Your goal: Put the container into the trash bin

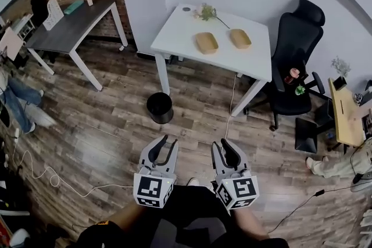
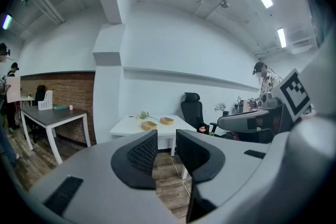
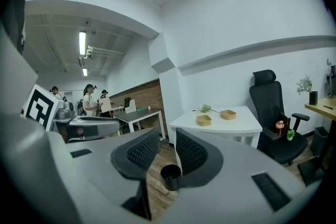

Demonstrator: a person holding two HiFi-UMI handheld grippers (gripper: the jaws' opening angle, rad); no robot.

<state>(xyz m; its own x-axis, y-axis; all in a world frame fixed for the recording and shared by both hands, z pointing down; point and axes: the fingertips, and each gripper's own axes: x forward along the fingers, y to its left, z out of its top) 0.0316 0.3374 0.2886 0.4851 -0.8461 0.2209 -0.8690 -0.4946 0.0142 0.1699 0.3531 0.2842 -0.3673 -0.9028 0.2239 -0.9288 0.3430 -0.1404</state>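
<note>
Two tan containers [image 1: 206, 42] [image 1: 240, 38] sit side by side on the white table [image 1: 180, 38], far ahead of me. A black round trash bin [image 1: 160, 107] stands on the wood floor beside the table's near left leg. My left gripper [image 1: 168, 142] and right gripper [image 1: 221, 145] hover side by side over the floor, short of the bin, both open with nothing between the jaws. The left gripper view shows its gripper [image 2: 167, 152] aimed at the table with the containers [image 2: 149, 125]. In the right gripper view, the bin [image 3: 170, 176] shows through the gap of that gripper [image 3: 168, 152], with the containers [image 3: 203, 120] beyond.
A black office chair [image 1: 293, 67] stands right of the table and a dark desk [image 1: 70, 23] at the far left. Cables [image 1: 55, 180] trail over the floor. A person's legs [image 1: 337, 162] rest at the right, and another person's legs [image 1: 20, 101] at the left. A green sprig [image 1: 207, 11] lies on the table.
</note>
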